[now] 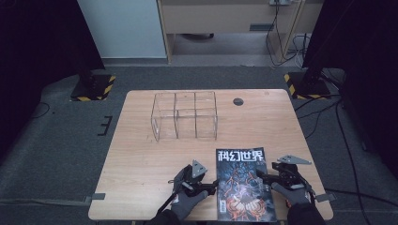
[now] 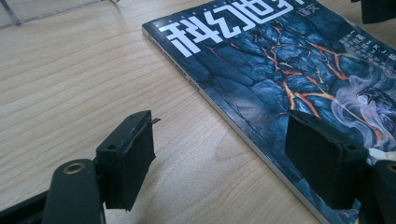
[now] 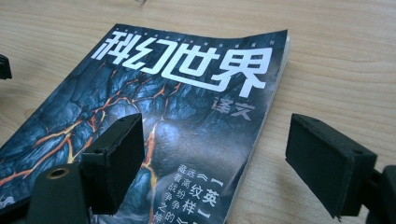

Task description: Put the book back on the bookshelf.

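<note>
While both jaws stand apart and hold nothing, the left hand-held gripper and right hand-held gripper flank the magazine, one at each long side. Magazine lies flat, cover up, at the near edge of the surface, right of centre, its bottom reaching the edge. Long axis runs near-to-far, spine on the left side, title toward the far edge.

Left gripper view: spine edge of magazine runs between the two jaws, one jaw over bare wood, the other over the cover. Right gripper view: same deal on the opposite, page-side edge of magazine, one jaw over cover, one over wood. Neither jaw clearly touching it, can't tell for sure.

Both grippers about equally near, each just beside its own long edge. Judgement: next move is probably a two-sided pinch or lift along the edges.

Clear compartment box sits toward the far edge, well apart.
</note>
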